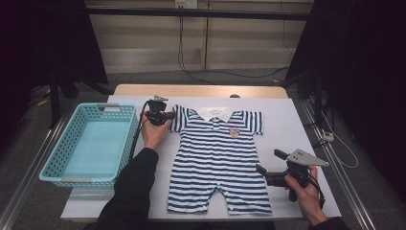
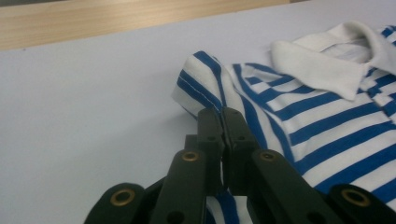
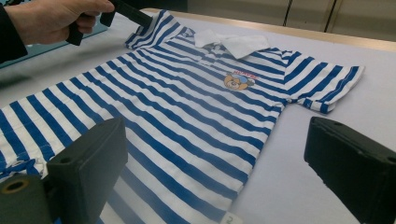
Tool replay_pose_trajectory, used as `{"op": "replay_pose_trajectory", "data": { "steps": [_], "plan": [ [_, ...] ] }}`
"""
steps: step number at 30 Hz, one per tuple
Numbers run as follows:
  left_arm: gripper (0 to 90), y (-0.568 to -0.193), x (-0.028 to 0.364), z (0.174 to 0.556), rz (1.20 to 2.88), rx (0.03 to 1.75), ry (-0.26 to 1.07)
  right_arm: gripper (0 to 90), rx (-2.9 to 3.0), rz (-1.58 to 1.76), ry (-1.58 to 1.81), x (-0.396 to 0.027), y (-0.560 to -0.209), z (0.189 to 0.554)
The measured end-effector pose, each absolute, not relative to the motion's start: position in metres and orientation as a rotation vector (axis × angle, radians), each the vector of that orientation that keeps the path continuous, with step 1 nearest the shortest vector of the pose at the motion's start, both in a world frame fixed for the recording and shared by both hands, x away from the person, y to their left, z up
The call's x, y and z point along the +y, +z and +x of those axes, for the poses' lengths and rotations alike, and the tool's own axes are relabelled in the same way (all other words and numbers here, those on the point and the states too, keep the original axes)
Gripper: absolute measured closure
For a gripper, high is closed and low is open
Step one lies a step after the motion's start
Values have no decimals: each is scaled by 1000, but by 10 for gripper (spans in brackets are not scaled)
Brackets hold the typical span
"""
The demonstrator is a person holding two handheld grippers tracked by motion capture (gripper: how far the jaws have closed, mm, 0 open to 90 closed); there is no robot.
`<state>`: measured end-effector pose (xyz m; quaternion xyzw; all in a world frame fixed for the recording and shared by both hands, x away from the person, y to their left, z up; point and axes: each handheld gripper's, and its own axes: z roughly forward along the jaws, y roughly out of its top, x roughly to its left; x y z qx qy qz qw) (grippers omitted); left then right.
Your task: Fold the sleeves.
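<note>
A blue-and-white striped baby romper with a white collar and a bear badge lies flat on the white table cover. My left gripper is at the romper's left sleeve; in the left gripper view its jaws are shut on the sleeve's striped cloth. The right gripper view shows that hand and gripper at the sleeve's far edge. My right gripper hovers beside the romper's right hip, open, with its jaws wide apart and nothing between them but the garment lying beyond.
A turquoise plastic basket, with nothing in it, stands at the left of the table. The white cover is bare to the right of the romper. A wooden table edge runs along the back. Cables hang beyond it.
</note>
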<state>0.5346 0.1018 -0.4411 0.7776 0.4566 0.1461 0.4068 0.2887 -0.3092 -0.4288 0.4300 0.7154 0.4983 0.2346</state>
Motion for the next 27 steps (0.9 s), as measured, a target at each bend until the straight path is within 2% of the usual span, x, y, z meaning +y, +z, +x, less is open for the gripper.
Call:
{"op": "replay_pose_trajectory", "data": {
  "steps": [6, 8, 12, 15, 17, 18, 21, 22, 27],
  "plan": [
    [871, -434, 97, 531, 2024, 1069, 389, 58, 1956, 1167, 1362, -309, -428, 287],
    [871, -435, 92, 529, 1970, 1091, 372, 58, 1957, 1169, 1364, -308, -428, 287],
    [871, -431, 91, 528, 2011, 1053, 379, 58, 1960, 1163, 1367, -308, -428, 287],
    [870, -432, 85, 527, 1961, 1072, 374, 58, 1970, 1151, 1355, -307, -428, 288],
    [871, -432, 85, 527, 2006, 1046, 372, 58, 1974, 1143, 1354, -306, -428, 288],
    [871, -433, 81, 526, 1960, 1068, 360, 57, 1971, 1145, 1352, -306, -428, 288],
    [870, -434, 77, 527, 1997, 1042, 359, 57, 1974, 1144, 1352, -307, -429, 288],
    [871, -435, 73, 526, 1955, 1063, 341, 57, 1975, 1143, 1352, -307, -429, 288],
    [870, -436, 69, 527, 2003, 1037, 340, 57, 1977, 1149, 1359, -306, -429, 288]
  ]
}}
